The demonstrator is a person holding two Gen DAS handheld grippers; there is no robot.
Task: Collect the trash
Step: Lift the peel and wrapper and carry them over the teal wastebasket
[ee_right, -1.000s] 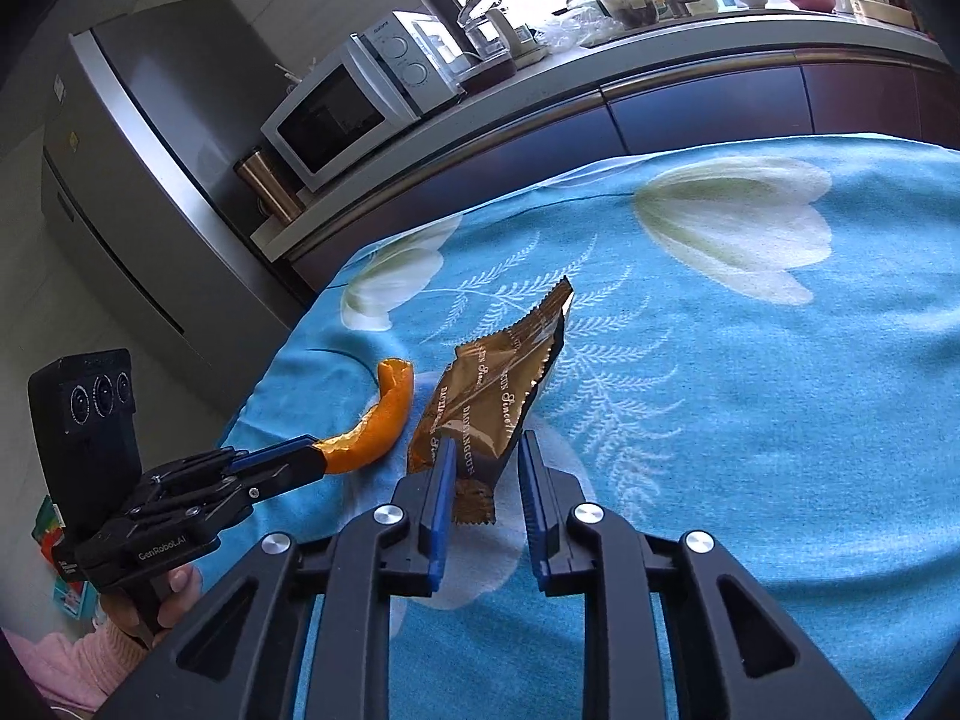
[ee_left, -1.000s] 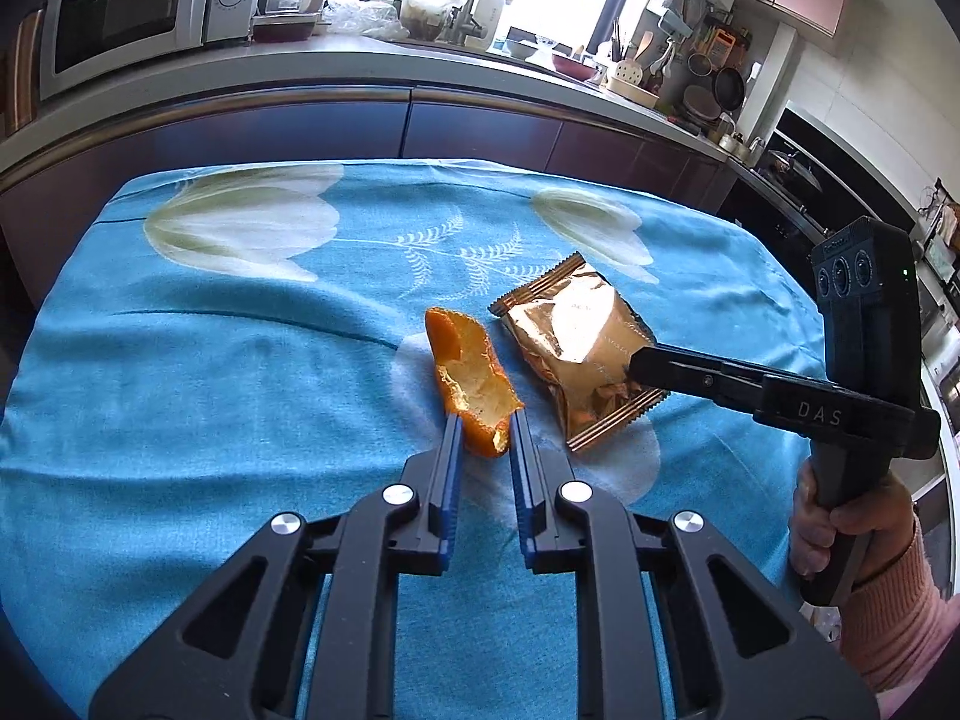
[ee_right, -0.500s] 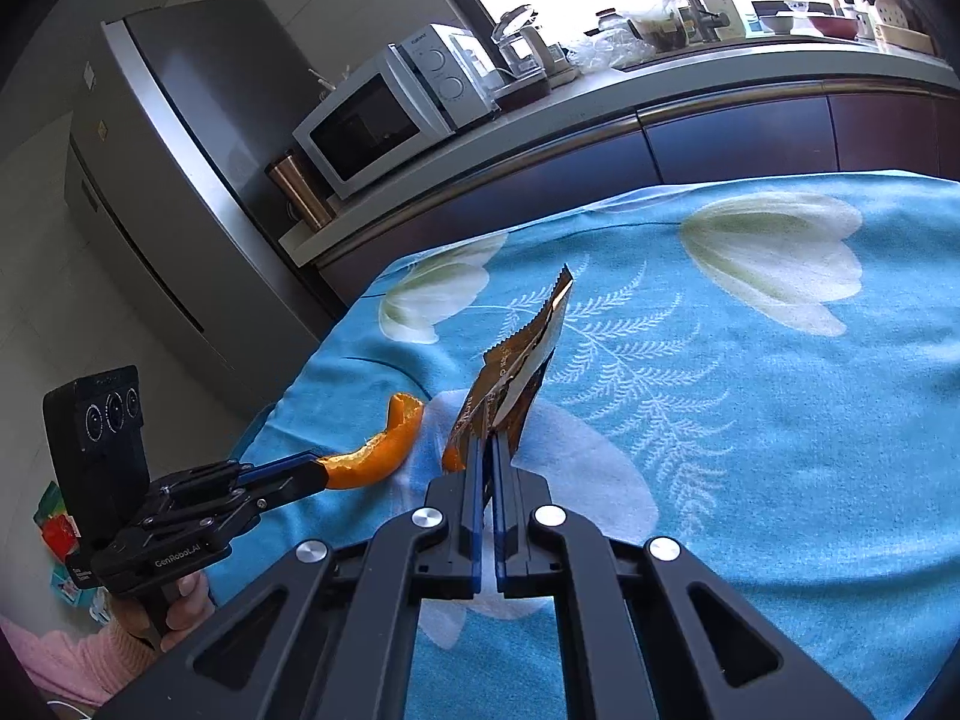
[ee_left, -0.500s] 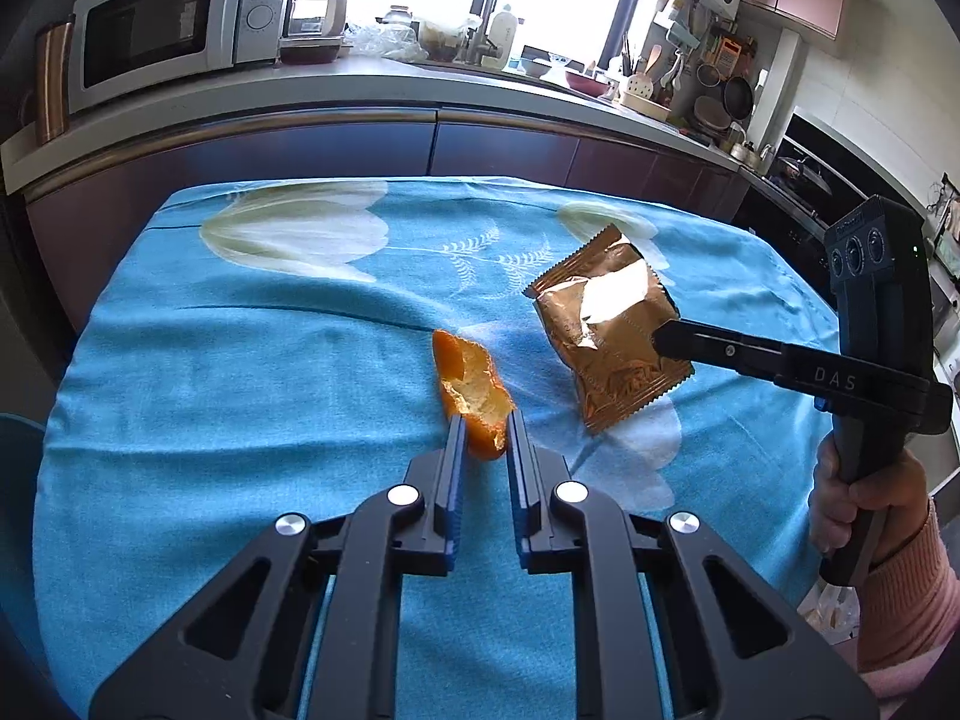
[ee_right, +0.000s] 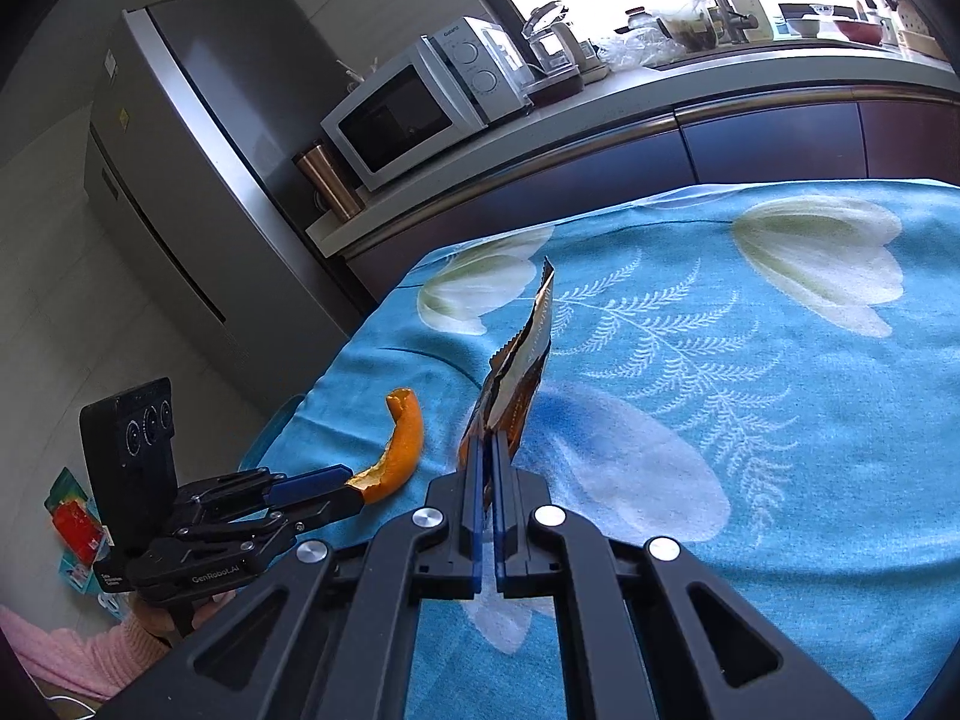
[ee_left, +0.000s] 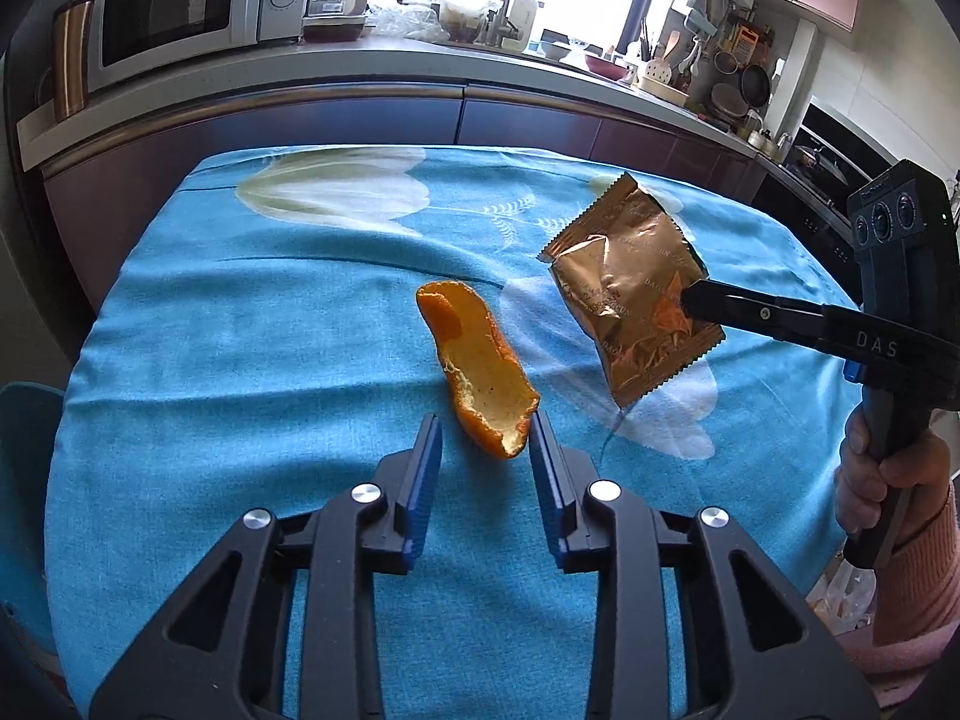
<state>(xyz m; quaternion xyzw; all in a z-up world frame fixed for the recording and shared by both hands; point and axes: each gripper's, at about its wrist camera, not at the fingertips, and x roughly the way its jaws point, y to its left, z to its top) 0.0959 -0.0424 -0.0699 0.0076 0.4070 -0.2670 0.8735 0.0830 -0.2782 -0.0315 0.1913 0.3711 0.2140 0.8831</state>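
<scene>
Our right gripper (ee_right: pixel 487 450) clamps the copper wrapper (ee_left: pixel 630 294) above the blue tablecloth (ee_left: pixel 252 360), which lies bare leftward. Our left gripper (ee_left: pixel 485 450) is opening, the orange peel (ee_left: pixel 477 375) touching only its right pad, near the cloth's near edge.

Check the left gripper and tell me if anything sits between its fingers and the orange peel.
Nothing visible blocks it. The orange peel lies on the blue tablecloth with its near end already between the fingers of the left gripper, whose jaws are opening and not pressing it. The brown wrapper hangs aside, pinched in the right gripper.
</scene>
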